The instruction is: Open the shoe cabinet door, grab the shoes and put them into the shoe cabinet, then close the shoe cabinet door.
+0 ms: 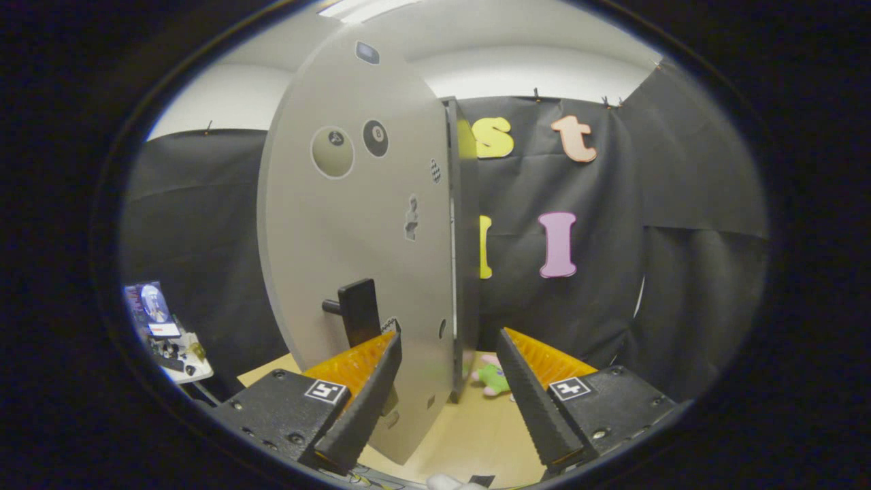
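Fingers of the gripper (449, 354) are spread, empty; cabinet door (354, 224) is seen edge-on just ahead, handle (358, 312) beyond left finger.

We read one number: an "8" on the black billiard-ball sticker (375, 138) on the grey cabinet door (326, 231).

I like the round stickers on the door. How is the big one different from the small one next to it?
The big sticker on the door is pale, about the door's own tone, with a small dark spot near its top. The small sticker is black with a white spot showing an 8. The big one sits slightly lower and farther from the door's edge. Both are round ball pictures. The gripper is open, fingers either side of the door's edge.
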